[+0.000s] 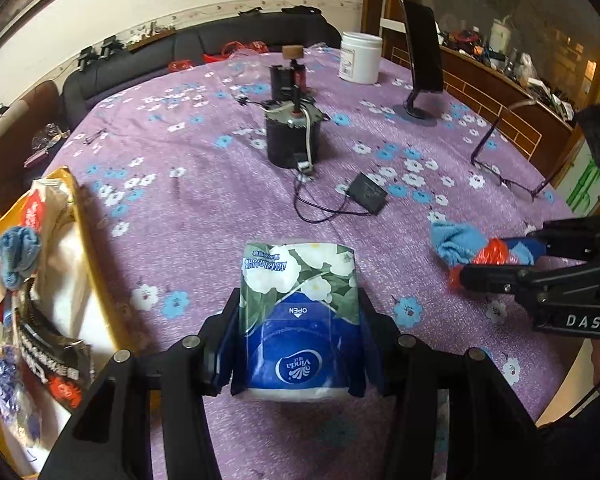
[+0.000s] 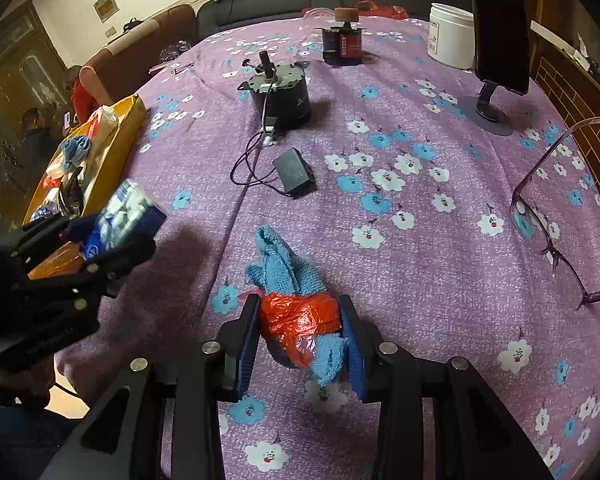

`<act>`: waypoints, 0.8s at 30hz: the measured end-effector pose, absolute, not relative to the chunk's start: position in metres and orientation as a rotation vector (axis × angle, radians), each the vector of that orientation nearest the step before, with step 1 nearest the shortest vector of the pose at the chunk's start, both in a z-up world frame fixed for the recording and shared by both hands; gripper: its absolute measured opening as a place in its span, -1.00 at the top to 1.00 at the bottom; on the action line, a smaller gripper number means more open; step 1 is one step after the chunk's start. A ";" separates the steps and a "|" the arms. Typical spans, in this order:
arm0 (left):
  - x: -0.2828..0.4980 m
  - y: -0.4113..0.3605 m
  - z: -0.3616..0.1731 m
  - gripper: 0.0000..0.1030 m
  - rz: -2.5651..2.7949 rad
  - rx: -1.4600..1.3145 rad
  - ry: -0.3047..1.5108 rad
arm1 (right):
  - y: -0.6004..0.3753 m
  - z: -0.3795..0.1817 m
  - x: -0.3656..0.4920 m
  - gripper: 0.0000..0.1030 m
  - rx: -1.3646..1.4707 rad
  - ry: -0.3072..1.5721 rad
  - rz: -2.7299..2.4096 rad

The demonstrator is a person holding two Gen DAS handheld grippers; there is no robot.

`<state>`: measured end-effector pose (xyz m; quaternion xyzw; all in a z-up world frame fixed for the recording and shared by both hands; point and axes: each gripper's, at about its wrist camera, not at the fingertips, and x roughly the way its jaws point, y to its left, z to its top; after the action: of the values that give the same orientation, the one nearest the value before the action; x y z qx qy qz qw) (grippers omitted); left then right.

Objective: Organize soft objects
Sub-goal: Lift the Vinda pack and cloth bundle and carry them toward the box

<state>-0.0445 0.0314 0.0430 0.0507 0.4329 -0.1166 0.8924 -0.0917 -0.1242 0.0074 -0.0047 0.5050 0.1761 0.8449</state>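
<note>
Nearest the left camera: left tongs (image 1: 298, 320) clamped on one tissue pack (image 1: 298, 312) — soft plastic wrap, blue at the near end with a white oval logo, green leaves and white flowers at the far end, the word OPEN printed in the middle. Pack held above the bench (image 1: 220, 208), not touching the purple flowered cloth as far as can be told.

Right tongs (image 2: 300, 328) closed on one bundle: a light blue knitted cloth (image 2: 278, 264) wrapped around the middle with a crumpled red plastic bag (image 2: 296, 312). Blue cloth sticking out at both ends of the wrap, lying on the bench cloth.

At the left edge of the bench, one yellow tray (image 2: 128, 120) — already filled with soft things: one more blue knitted cloth (image 1: 18, 256), some white bags and printed packets, exact count not clear.

Also on the bench: two motors (image 1: 294, 136), one black adapter (image 1: 368, 194) with cable, one white jar (image 1: 360, 58), one phone on a stand (image 1: 422, 60), one pair of glasses (image 2: 548, 232).
</note>
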 end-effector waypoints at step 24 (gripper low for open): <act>-0.057 0.108 0.078 0.01 -0.072 -0.052 0.808 | -0.089 0.025 -0.081 0.21 -0.032 1.045 0.442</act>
<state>-0.0566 0.1081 0.0777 -0.0251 0.3931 -0.0351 0.9185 -0.0810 -0.0894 0.0254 -0.0154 0.4951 0.2093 0.8431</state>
